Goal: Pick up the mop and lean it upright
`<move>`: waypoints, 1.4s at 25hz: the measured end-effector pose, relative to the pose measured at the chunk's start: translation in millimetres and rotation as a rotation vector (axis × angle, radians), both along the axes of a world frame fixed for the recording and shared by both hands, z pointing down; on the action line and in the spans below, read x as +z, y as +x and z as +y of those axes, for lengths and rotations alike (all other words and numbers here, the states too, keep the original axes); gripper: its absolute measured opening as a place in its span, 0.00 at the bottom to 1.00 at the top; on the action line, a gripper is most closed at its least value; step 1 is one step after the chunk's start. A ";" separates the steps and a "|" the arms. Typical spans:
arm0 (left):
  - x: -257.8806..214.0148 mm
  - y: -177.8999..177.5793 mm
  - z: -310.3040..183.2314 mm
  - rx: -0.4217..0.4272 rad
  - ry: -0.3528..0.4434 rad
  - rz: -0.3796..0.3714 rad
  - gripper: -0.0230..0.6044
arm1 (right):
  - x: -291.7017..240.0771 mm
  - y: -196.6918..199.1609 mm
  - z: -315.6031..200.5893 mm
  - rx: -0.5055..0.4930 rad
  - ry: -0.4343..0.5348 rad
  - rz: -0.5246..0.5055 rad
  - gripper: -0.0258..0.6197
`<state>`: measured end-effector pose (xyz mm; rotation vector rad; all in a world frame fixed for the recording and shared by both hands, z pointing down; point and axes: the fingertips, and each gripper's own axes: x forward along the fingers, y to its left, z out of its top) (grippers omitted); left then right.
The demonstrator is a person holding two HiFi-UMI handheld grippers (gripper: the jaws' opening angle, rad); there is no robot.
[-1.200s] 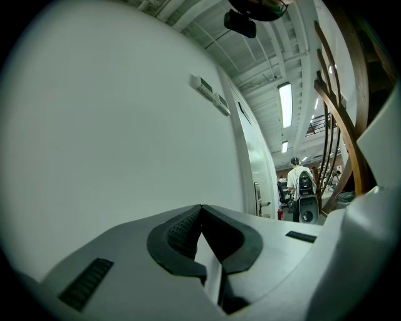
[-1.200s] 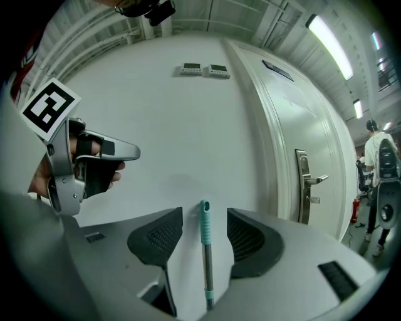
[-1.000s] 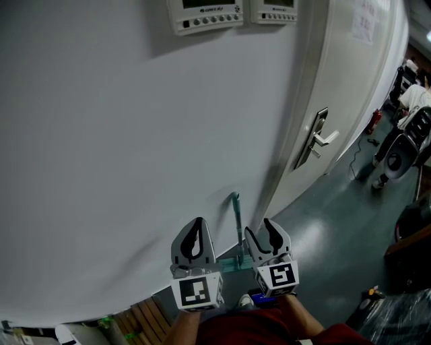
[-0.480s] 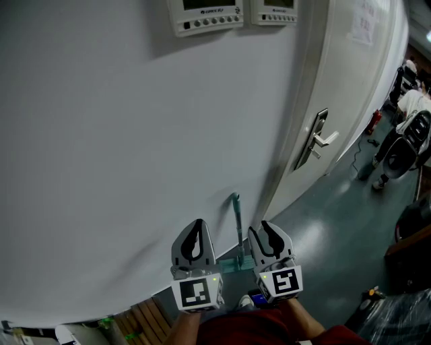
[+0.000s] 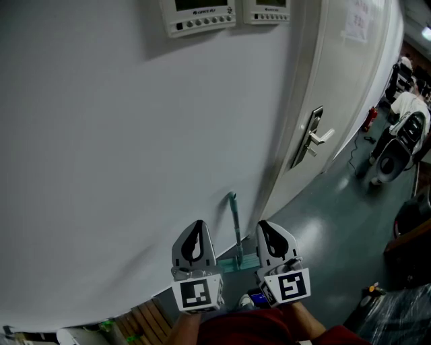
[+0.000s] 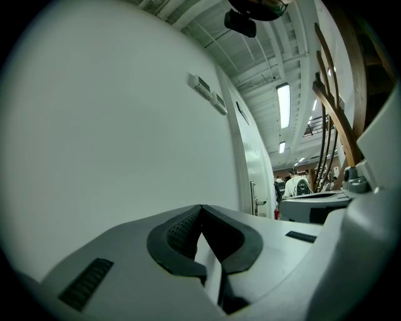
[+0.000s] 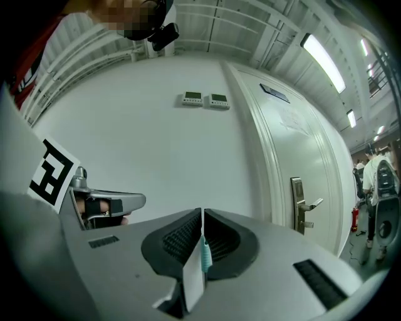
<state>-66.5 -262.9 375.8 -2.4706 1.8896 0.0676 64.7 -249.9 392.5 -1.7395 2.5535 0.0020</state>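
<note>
A teal mop handle (image 5: 234, 219) stands upright against the white wall (image 5: 121, 148), its teal base (image 5: 232, 263) low between my two grippers. My left gripper (image 5: 196, 228) is left of the handle and apart from it, tips together on nothing. To the handle's right is my right gripper (image 5: 265, 227); its jaws have just been closing and now meet at the tips with nothing pressed between them. In the right gripper view a teal sliver of the mop (image 7: 205, 254) shows through the slit behind the shut pads (image 7: 182, 238). The left gripper view faces bare wall (image 6: 113, 125).
A white door (image 5: 343, 87) with a metal lever handle (image 5: 315, 138) is right of the mop. Two control panels (image 5: 199, 13) hang high on the wall. Seated people and chairs (image 5: 404, 121) are at the far right. Wooden slats (image 5: 145, 317) lie by the wall at bottom left.
The right gripper's jaws went from wide open to shut, and the gripper shifted slightly right and nearer the camera. The left gripper and the mop stayed put.
</note>
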 end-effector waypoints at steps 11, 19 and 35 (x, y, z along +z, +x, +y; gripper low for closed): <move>2.6 -2.6 5.5 0.001 -0.003 -0.003 0.06 | -22.1 -1.7 1.6 0.017 0.006 -0.001 0.07; -1.9 -3.1 7.9 0.002 0.002 0.001 0.06 | -24.4 -3.9 1.9 0.009 0.014 0.019 0.07; -1.6 1.5 11.5 0.015 0.002 0.001 0.06 | -17.0 0.5 2.5 0.014 0.008 0.025 0.07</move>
